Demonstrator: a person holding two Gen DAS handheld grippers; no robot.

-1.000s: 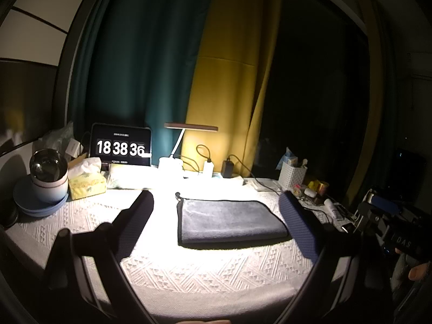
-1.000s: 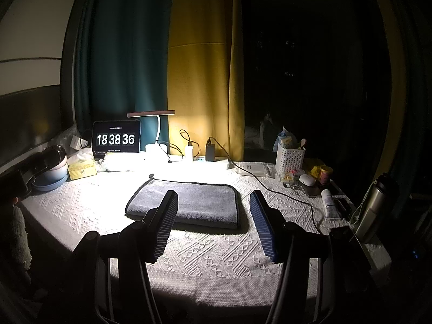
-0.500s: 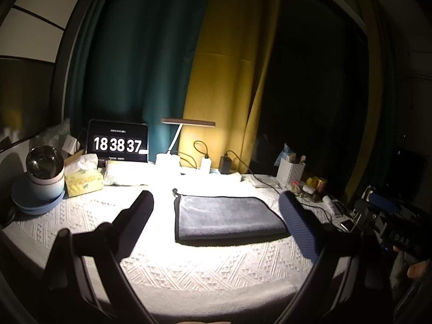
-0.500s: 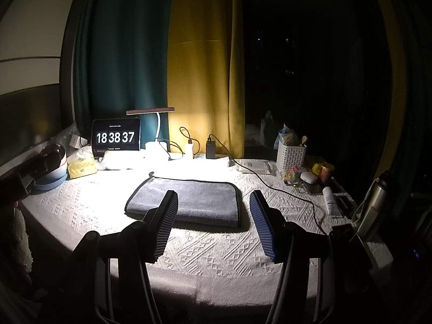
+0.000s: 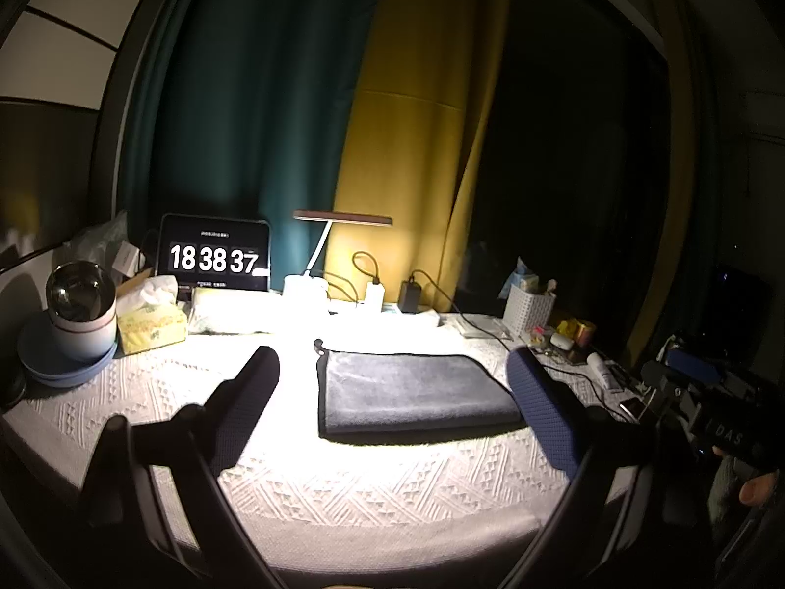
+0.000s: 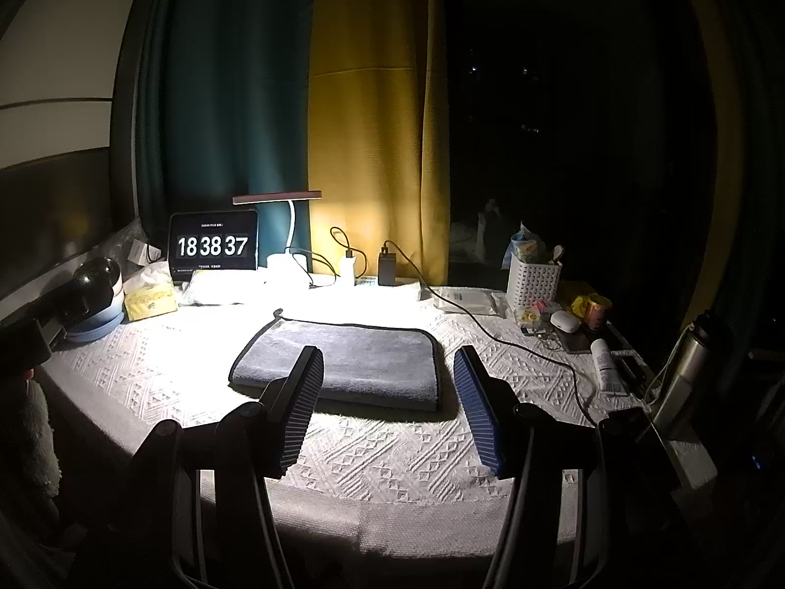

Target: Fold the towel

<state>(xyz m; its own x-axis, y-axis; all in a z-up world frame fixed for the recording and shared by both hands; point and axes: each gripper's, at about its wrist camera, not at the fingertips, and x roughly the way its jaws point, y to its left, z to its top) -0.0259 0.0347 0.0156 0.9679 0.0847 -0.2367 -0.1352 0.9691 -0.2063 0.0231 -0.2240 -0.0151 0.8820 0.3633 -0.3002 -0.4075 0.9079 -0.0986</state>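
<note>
We see the grey towel lying folded flat on the white tablecloth, directly in front of the desk lamp. Left gripper hovers on the near side of the towel, fingers spread wide, holding nothing. Right gripper is likewise on the towel's near side, jaws well apart, empty; its left finger overlaps the towel's front edge in view, contact unclear, probably above it. Clock left of the lamp reads 18 38 37. White basket is well right of the lamp.
</note>
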